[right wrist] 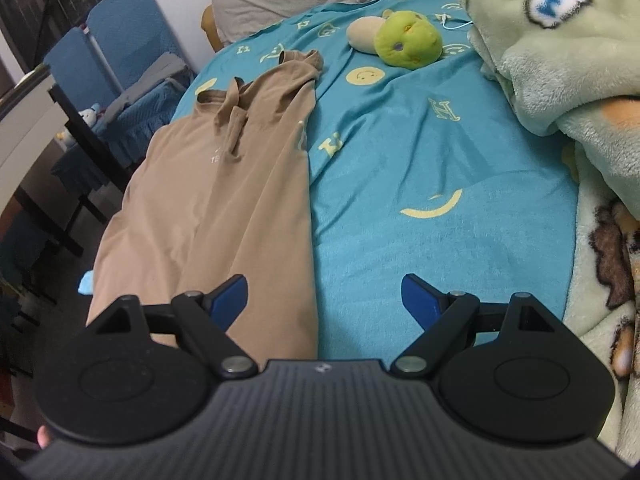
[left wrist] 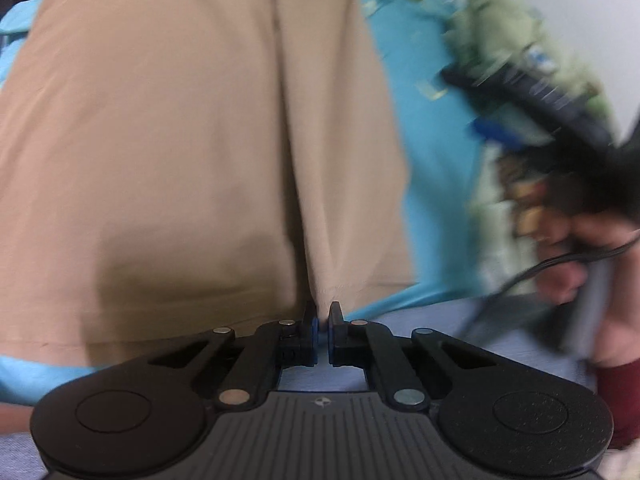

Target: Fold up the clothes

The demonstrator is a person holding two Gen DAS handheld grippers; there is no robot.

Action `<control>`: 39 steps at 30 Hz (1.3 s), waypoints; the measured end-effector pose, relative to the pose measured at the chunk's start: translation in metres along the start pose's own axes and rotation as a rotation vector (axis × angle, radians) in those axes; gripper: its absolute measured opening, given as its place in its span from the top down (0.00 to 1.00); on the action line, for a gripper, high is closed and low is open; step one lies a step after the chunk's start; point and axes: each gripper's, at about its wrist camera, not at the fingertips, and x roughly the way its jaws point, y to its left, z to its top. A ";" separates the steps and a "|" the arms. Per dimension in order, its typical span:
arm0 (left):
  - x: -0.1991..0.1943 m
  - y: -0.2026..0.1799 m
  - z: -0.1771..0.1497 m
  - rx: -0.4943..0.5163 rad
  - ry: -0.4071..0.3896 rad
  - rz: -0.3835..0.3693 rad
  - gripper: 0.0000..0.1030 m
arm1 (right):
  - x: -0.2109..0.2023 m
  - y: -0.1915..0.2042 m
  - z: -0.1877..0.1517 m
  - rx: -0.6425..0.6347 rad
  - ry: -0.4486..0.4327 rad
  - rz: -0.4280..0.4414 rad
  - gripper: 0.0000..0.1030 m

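A tan shirt (right wrist: 224,184) lies lengthwise on the left side of a bed, collar at the far end, one side folded in along its length. In the left wrist view the tan shirt (left wrist: 180,140) fills the frame. My left gripper (left wrist: 323,314) is shut on the shirt's near hem at a central crease. My right gripper (right wrist: 324,296) is open and empty, held above the shirt's near right edge and the sheet. The right gripper also shows blurred in the left wrist view (left wrist: 560,128), held by a hand.
A turquoise sheet (right wrist: 420,152) with yellow prints covers the bed. A green plush toy (right wrist: 408,42) and a cream one lie at the far end. A pale green fleece blanket (right wrist: 560,60) is piled on the right. Blue chairs (right wrist: 120,40) and a dark table stand to the left.
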 end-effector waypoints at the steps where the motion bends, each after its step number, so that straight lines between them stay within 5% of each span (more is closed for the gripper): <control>1: 0.001 -0.003 0.000 0.018 -0.004 0.016 0.95 | 0.000 0.001 0.000 -0.003 -0.004 -0.002 0.17; 5: -0.004 -0.016 0.000 0.089 -0.062 0.056 0.85 | -0.002 0.003 -0.001 -0.024 -0.014 -0.006 0.17; 8: -0.014 -0.025 -0.002 0.133 -0.129 0.086 0.52 | -0.008 0.001 0.000 -0.011 -0.033 0.009 0.17; 14: -0.058 -0.034 -0.001 0.180 -0.364 0.166 0.16 | -0.029 0.011 0.004 -0.038 -0.137 0.035 0.17; 18: -0.087 -0.044 0.008 0.226 -0.558 0.260 0.05 | -0.046 0.022 0.003 -0.080 -0.235 0.055 0.17; 25: -0.101 -0.059 0.021 0.308 -0.819 0.375 0.00 | -0.059 0.026 0.002 -0.083 -0.320 0.069 0.17; 39: -0.094 -0.035 0.016 0.244 -0.827 0.376 0.00 | -0.061 0.038 -0.009 -0.133 -0.383 -0.005 0.17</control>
